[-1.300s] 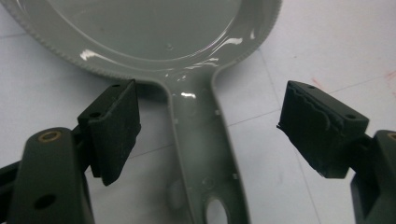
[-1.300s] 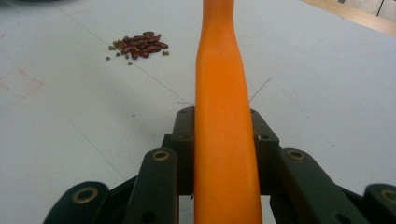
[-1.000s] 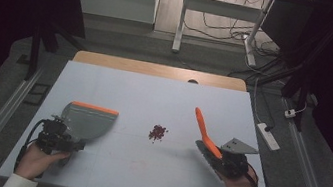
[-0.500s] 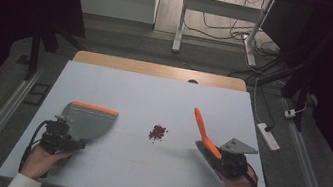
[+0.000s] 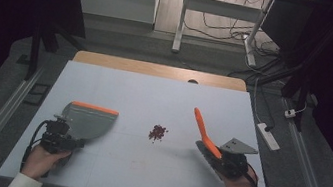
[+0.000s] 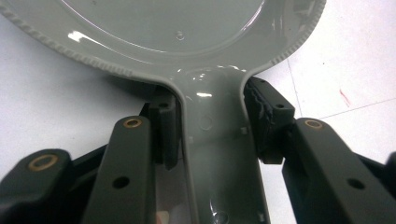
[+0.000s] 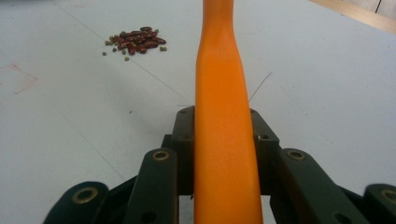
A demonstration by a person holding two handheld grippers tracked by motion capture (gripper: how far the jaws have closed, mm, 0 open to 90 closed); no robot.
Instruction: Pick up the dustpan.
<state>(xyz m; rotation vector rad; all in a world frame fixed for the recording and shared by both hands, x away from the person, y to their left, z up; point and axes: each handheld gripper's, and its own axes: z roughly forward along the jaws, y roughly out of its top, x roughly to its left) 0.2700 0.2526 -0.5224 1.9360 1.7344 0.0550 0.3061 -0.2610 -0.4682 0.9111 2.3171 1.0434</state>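
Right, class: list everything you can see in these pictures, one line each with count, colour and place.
Dustpan: one, grey with an orange front edge, on the table's left side, handle between the left fingers.
Brush: one, orange handle, right side, raised at a slant.
Beans: one small pile, dark red, mid-table.
Table: one, pale grey top.
Power strip: one, white, on the floor at right.
Left gripper: black, jaws just closed on the dustpan handle.
Right gripper: black, clamping the brush.

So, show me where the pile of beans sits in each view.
High view: pile of beans mid-table, between dustpan and orange handle.
Left gripper view: not in it.
Right gripper view: beans upper left, left of the handle.
Shared landmark: the orange handle.
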